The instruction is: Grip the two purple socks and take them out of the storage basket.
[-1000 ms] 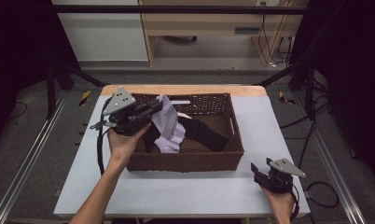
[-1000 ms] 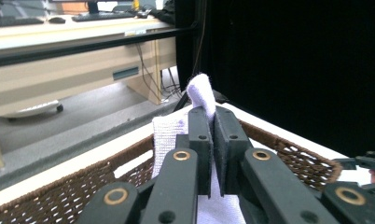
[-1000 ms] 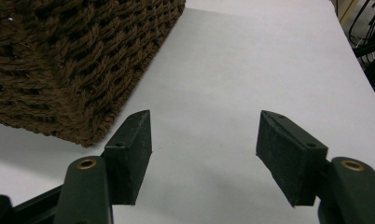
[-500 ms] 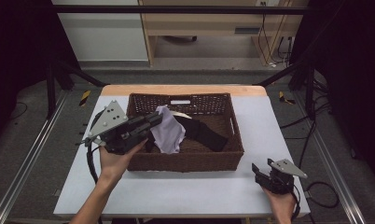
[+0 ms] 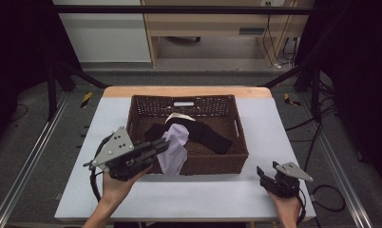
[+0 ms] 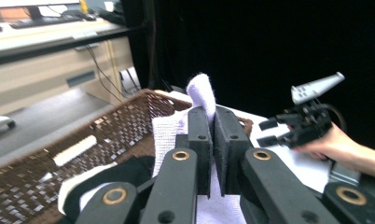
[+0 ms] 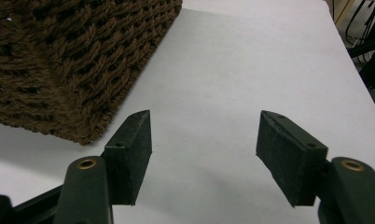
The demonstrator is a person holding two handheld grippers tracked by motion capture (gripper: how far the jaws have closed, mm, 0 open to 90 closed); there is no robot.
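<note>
A pale lilac cloth [image 5: 176, 148] hangs over the front rim of a brown wicker basket [image 5: 229, 164]. My left gripper [image 5: 161, 145] is shut on that lilac cloth [image 6: 200, 91], whose tip pokes up between the closed jaws in the left gripper view. Inside the basket lie a black garment [image 5: 205, 134] and a bit of white fabric [image 5: 178, 117]. My right gripper [image 5: 265, 174] rests low at the table's front right, open with nothing between its jaws. Its own view shows the right gripper [image 7: 203, 144] over bare white tabletop, next to the basket corner [image 7: 73, 60].
The white table [image 5: 103, 123] has free space left, right and in front of the basket. A wooden desk [image 5: 217, 23] stands beyond the table. Metal rails [image 5: 32, 152] run along both sides. The right gripper's cable [image 5: 322, 194] trails off the table edge.
My left gripper has pulled the lilac cloth toward the front left, from over the basket's middle to its front rim. The right gripper has stayed in place.
</note>
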